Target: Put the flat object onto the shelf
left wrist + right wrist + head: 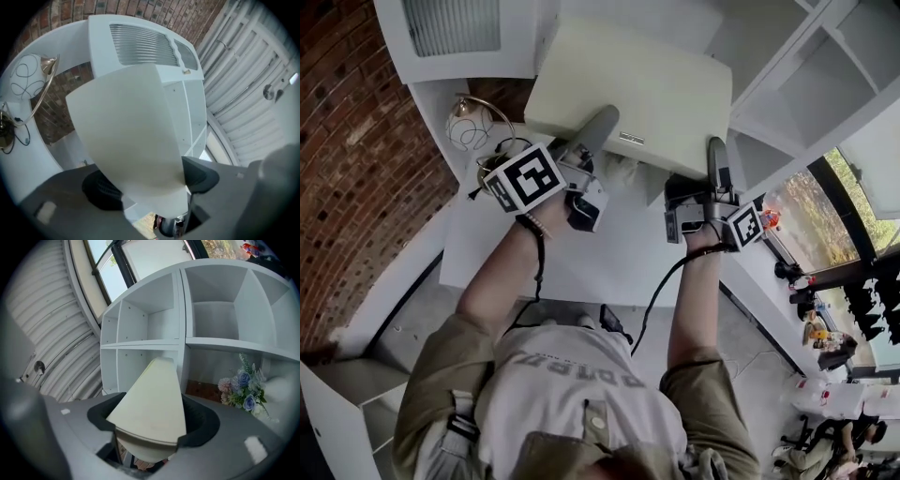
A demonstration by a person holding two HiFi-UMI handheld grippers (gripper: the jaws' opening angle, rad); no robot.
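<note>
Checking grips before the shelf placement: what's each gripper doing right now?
Left gripper: closed on the cream board.
Right gripper: closed on the same board.

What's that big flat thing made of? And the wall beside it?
The flat panel looks like painted wood or board, though I can't be sure: it is cream, smooth, matte and stiff, with a thick edge. The wall is brick: rough reddish-brown blocks with pale mortar lines.

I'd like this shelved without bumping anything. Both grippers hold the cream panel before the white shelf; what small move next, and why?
Probably ease the cream panel forward toward an empty bay of the white shelf: the left gripper and right gripper both clamp its near edge, and it is not yet in any bay.
</note>
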